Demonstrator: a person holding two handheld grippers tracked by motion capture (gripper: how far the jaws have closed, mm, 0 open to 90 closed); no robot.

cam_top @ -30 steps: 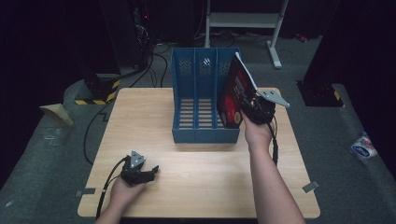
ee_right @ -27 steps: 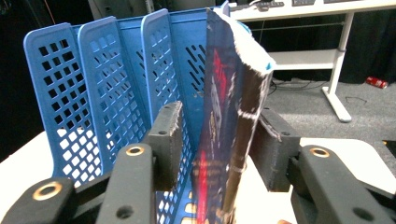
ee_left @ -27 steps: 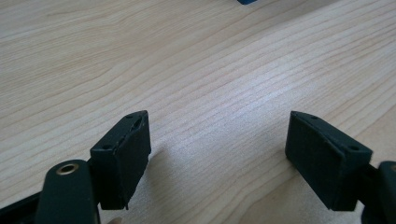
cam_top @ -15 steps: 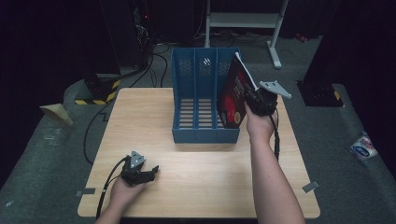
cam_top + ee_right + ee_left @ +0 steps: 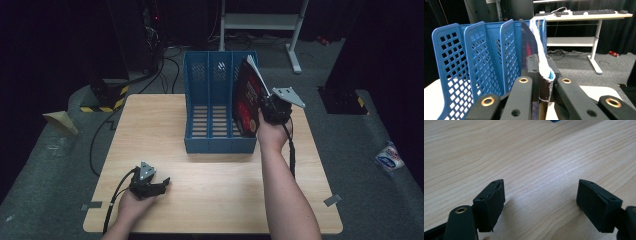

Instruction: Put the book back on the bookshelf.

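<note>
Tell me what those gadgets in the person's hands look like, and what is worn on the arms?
Each is a black hand-held gripper: the left hand-held gripper and the right hand-held gripper. Each carries a grey three-cornered plate on top and trails a black cable. The jaws are black rectangular pads with small holes, on black arms with brass-coloured rivets. The forearms are bare, with no sleeves in the high view.

From above we look forward and down on the whole table point(image 5: 150, 125). Our left gripper view hugs the wood, close and low, facing bare tabletop point(image 5: 536, 157). Our right gripper view faces the blue file rack point(image 5: 479, 57) at close range, which also sits upper centre in the high view.
</note>
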